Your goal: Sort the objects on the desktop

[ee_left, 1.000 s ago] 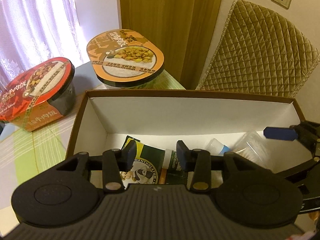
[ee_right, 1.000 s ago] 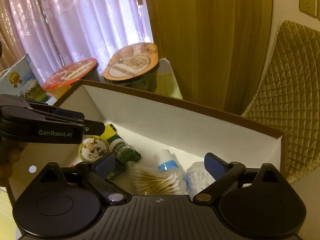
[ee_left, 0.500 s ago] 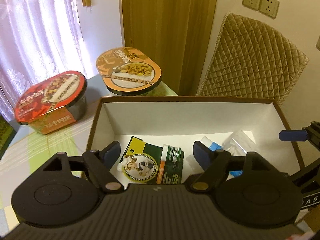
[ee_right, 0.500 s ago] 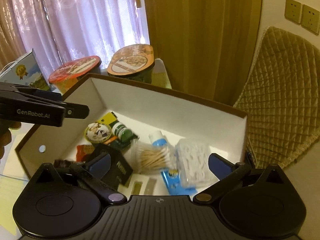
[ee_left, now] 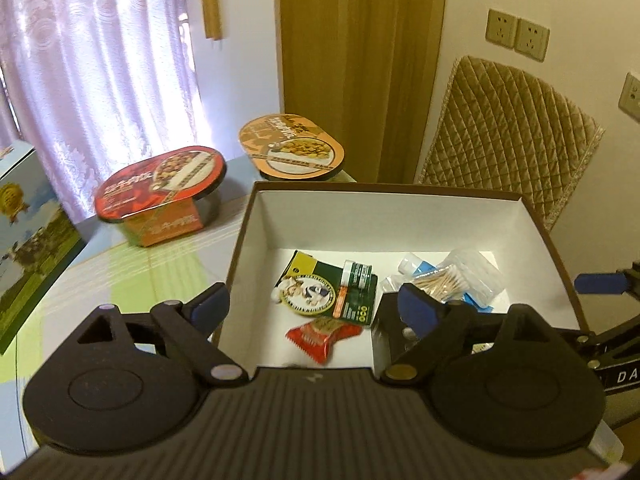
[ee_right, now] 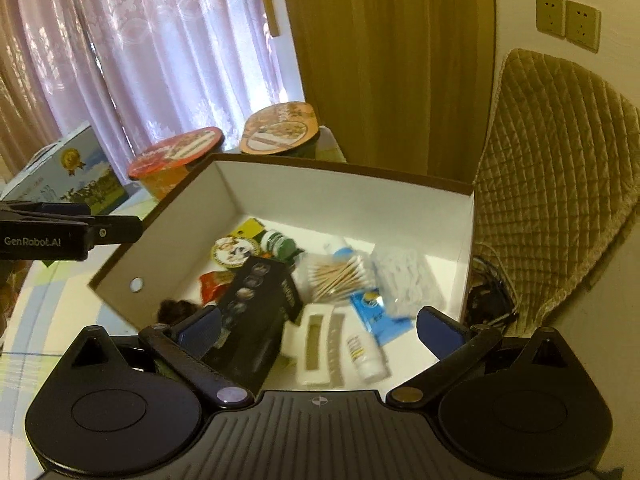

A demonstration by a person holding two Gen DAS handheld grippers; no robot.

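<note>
A brown cardboard box (ee_left: 400, 216) with white inside walls (ee_right: 344, 196) holds several small items: a green Mentholatum pack (ee_left: 332, 288) (ee_right: 256, 246), a red snack packet (ee_left: 322, 334), a bag of cotton swabs (ee_left: 442, 280) (ee_right: 340, 276), a black carton (ee_right: 260, 304), a white tube (ee_right: 366, 354) and a white tray piece (ee_right: 318, 346). My left gripper (ee_left: 312, 310) is open and empty above the box's near left corner. My right gripper (ee_right: 318, 326) is open and empty above the box's near side. Each gripper shows at the other view's edge.
Two sealed instant-meal bowls stand beyond the box, a red one (ee_left: 164, 186) (ee_right: 176, 156) and an orange one (ee_left: 292, 148) (ee_right: 280, 128). A printed carton (ee_left: 28, 240) (ee_right: 68, 172) stands at the far left. A quilted chair back (ee_left: 508, 128) (ee_right: 560, 184) is at the right.
Both grippers have risen and pulled back from inside the box, so more of its contents show. The left gripper's fingers have opened wide. The right gripper stayed open.
</note>
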